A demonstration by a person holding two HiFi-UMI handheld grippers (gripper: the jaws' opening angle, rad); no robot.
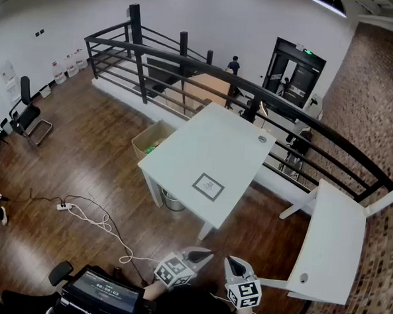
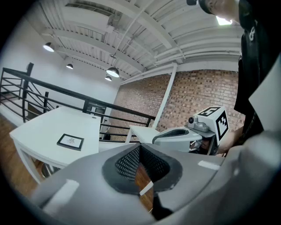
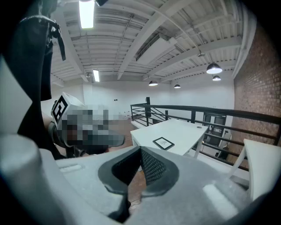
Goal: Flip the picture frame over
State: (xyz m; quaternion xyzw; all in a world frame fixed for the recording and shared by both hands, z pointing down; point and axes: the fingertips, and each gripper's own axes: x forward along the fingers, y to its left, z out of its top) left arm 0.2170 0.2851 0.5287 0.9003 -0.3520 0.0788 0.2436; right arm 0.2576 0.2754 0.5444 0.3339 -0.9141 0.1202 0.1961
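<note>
A small dark-framed picture frame (image 1: 208, 186) lies flat, picture side up, near the front edge of a white table (image 1: 203, 150). The frame (image 2: 70, 141) shows far off at the left in the left gripper view, and the frame (image 3: 163, 143) sits mid-picture in the right gripper view. My left gripper (image 1: 203, 255) and right gripper (image 1: 232, 263) hover side by side at the bottom of the head view, well short of the table, both shut and empty. The left gripper (image 2: 139, 147) has its jaws together; so has the right gripper (image 3: 141, 152).
A second white table (image 1: 330, 244) stands at the right. A black railing (image 1: 254, 90) runs behind the tables. A cardboard box (image 1: 151, 140) sits on the wooden floor left of the table, with a cable and power strip (image 1: 64, 206) nearby. People stand by the far doorway (image 1: 294, 76).
</note>
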